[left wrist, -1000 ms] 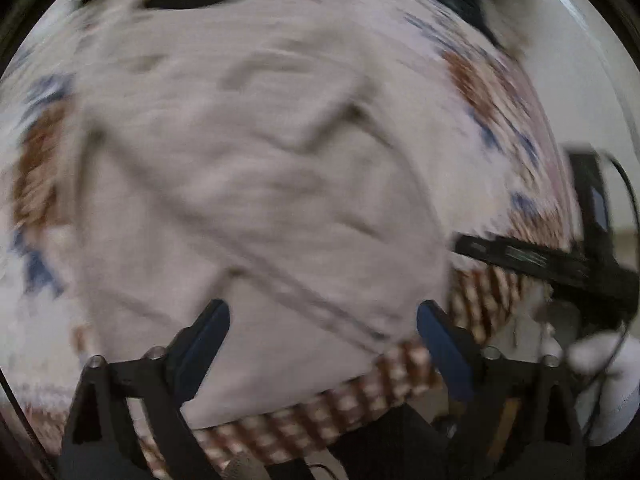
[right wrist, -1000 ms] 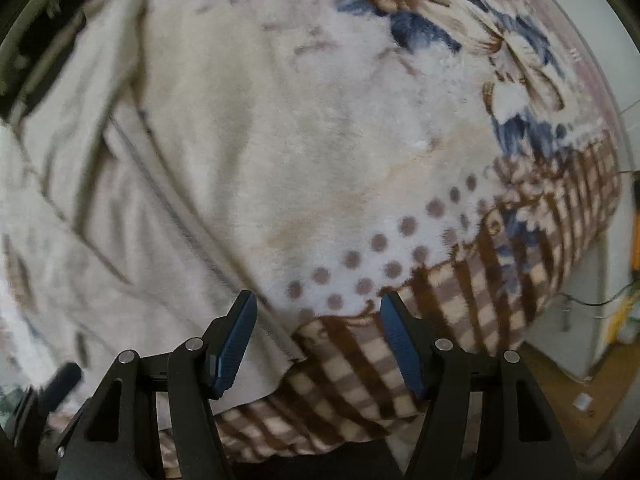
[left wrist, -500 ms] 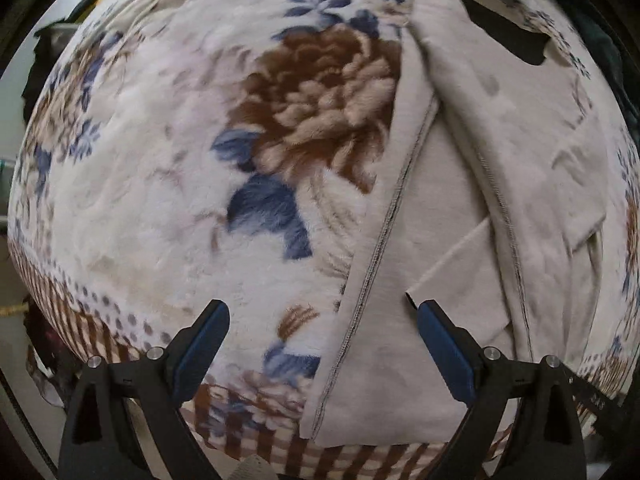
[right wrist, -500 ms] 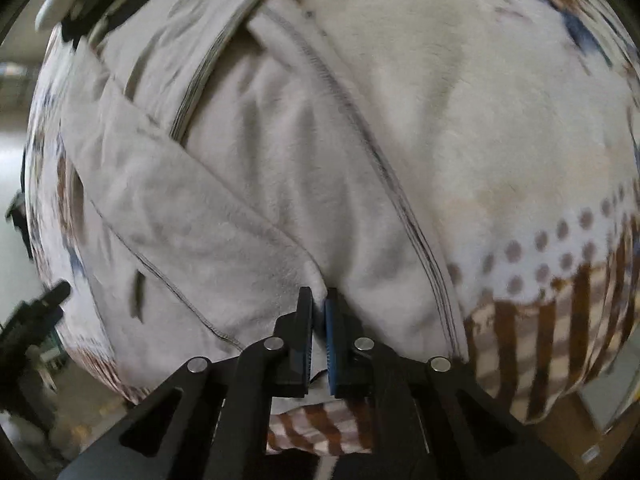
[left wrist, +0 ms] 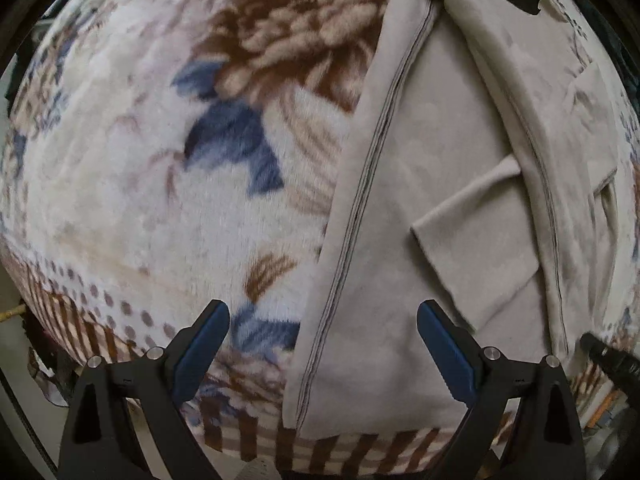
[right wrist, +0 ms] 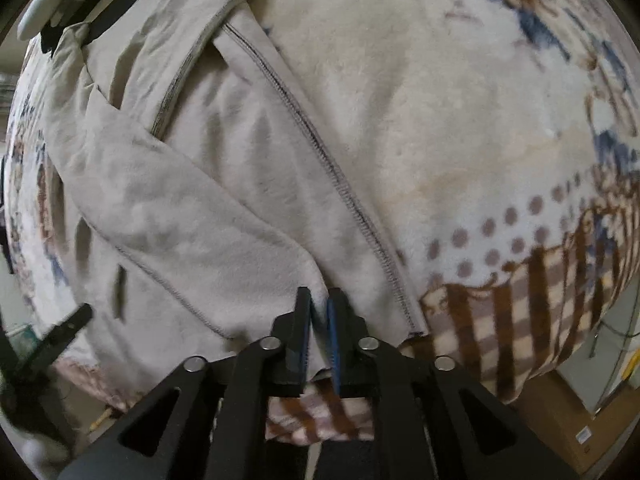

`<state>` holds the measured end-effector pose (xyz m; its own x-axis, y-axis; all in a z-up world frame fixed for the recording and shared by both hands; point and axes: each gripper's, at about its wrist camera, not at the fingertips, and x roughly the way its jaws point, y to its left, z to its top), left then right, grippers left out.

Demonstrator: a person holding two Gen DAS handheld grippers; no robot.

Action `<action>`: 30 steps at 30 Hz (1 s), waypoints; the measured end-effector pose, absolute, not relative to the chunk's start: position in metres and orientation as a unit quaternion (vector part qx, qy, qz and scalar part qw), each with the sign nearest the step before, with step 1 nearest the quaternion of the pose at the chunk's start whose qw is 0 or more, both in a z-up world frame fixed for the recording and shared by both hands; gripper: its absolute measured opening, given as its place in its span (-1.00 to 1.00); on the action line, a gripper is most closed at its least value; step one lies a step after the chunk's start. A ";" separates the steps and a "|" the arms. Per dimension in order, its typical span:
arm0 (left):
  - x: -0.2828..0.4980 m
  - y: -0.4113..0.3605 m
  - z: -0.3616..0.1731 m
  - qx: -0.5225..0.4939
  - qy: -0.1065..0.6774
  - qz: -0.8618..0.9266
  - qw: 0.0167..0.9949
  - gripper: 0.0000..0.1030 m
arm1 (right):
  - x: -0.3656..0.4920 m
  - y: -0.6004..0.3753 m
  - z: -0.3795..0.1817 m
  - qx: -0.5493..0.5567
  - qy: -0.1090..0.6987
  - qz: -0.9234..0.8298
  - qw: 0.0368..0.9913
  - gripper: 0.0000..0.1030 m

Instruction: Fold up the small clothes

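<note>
A beige garment (left wrist: 432,184) with dark stitched seams lies on a floral blanket (left wrist: 160,152), partly folded, with a flap turned over near its lower edge. My left gripper (left wrist: 323,340) is open and empty, its blue pads astride the garment's left seam near the lower hem. In the right wrist view the same garment (right wrist: 192,184) fills the left half. My right gripper (right wrist: 318,320) is shut on a fold of the garment at its near edge.
The blanket (right wrist: 460,100) shows bare floral and dotted areas to the right of the garment, with a brown checked border (right wrist: 540,300) hanging over the near edge. Floor and a cable show beyond the border. The other gripper's tip (right wrist: 60,328) shows at lower left.
The right gripper closed on the garment's near fold and still holds it. The left gripper swung from over the garment to its left seam, staying open, and has moved slightly closer.
</note>
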<state>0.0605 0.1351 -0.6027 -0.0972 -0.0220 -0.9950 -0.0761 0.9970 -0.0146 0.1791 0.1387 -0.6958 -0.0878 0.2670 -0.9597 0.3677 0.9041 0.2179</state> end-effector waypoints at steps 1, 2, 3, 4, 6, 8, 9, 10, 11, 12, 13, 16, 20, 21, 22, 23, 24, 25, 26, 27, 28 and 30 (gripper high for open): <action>0.055 0.137 -0.609 -0.037 0.741 0.017 0.670 0.86 | 0.168 0.125 -0.691 0.226 0.735 -0.040 0.638 -0.43; 0.052 0.145 -0.610 -0.042 0.741 0.011 0.670 0.86 | 0.160 0.105 -0.684 0.239 0.726 -0.047 0.643 -0.23; 0.045 0.151 -0.610 -0.043 0.742 0.005 0.669 0.86 | 0.149 0.084 -0.677 0.248 0.718 -0.057 0.648 -0.20; 0.038 0.157 -0.610 -0.047 0.743 -0.003 0.667 0.86 | 0.132 0.062 -0.669 0.257 0.710 -0.072 0.652 -0.19; 0.028 0.176 -0.612 -0.059 0.748 -0.016 0.661 0.86 | 0.107 0.018 -0.665 0.266 0.710 -0.085 0.647 -0.19; 0.014 0.181 -0.622 -0.068 0.759 -0.035 0.647 0.86 | 0.075 -0.017 -0.669 0.272 0.720 -0.091 0.632 -0.18; 0.008 0.183 -0.628 -0.069 0.764 -0.039 0.640 0.86 | 0.058 -0.032 -0.673 0.279 0.727 -0.085 0.622 -0.18; 0.002 0.186 -0.633 -0.075 0.768 -0.048 0.635 0.86 | 0.040 -0.049 -0.678 0.285 0.737 -0.076 0.609 -0.18; -0.002 0.188 -0.637 -0.083 0.767 -0.054 0.633 0.85 | 0.035 -0.062 -0.685 0.292 0.742 -0.068 0.599 -0.18; -0.007 0.191 -0.637 -0.091 0.763 -0.056 0.638 0.81 | 0.028 -0.077 -0.691 0.302 0.746 -0.060 0.590 -0.18; -0.011 0.194 -0.636 -0.102 0.756 -0.062 0.644 0.69 | 0.009 -0.090 -0.695 0.316 0.748 -0.049 0.582 -0.18; -0.022 0.202 -0.630 -0.104 0.751 -0.072 0.648 -0.93 | -0.049 -0.143 -0.692 0.334 0.734 -0.042 0.591 -0.48; -0.034 0.213 -0.617 -0.151 0.742 -0.091 0.647 -0.95 | -0.087 -0.150 -0.660 0.326 0.726 -0.040 0.604 -0.81; -0.037 0.219 -0.614 -0.163 0.741 -0.088 0.645 -0.95 | -0.094 -0.161 -0.645 0.325 0.725 -0.039 0.606 -0.82; -0.038 0.225 -0.611 -0.179 0.740 -0.086 0.642 -0.95 | -0.111 -0.175 -0.635 0.326 0.723 -0.036 0.608 -0.83; -0.036 0.231 -0.608 -0.199 0.738 -0.085 0.639 -0.95 | -0.125 -0.187 -0.632 0.327 0.721 -0.035 0.610 -0.83; -0.036 0.238 -0.603 -0.218 0.735 -0.077 0.637 -0.95 | -0.135 -0.196 -0.621 0.329 0.718 -0.033 0.612 -0.83; -0.035 0.247 -0.598 -0.245 0.731 -0.073 0.633 -0.95 | -0.148 -0.208 -0.612 0.332 0.715 -0.031 0.614 -0.84; -0.031 0.254 -0.592 -0.267 0.726 -0.067 0.630 -0.95 | -0.160 -0.213 -0.604 0.336 0.711 -0.029 0.617 -0.84; -0.021 0.258 -0.584 -0.282 0.720 -0.061 0.631 -0.95 | -0.161 -0.224 -0.592 0.339 0.708 -0.024 0.619 -0.84; -0.015 0.264 -0.580 -0.304 0.713 -0.060 0.629 -0.95 | -0.162 -0.231 -0.586 0.342 0.705 -0.021 0.621 -0.84; 0.002 0.270 -0.576 -0.335 0.700 -0.058 0.628 -0.95 | -0.175 -0.258 -0.567 0.346 0.695 -0.015 0.630 -0.84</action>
<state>0.0023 0.2702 -0.5762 0.0141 -0.5418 -0.8404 -0.3959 0.7687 -0.5023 -0.1754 -0.2578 -0.5671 0.0323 0.4624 -0.8861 0.5005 0.7599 0.4148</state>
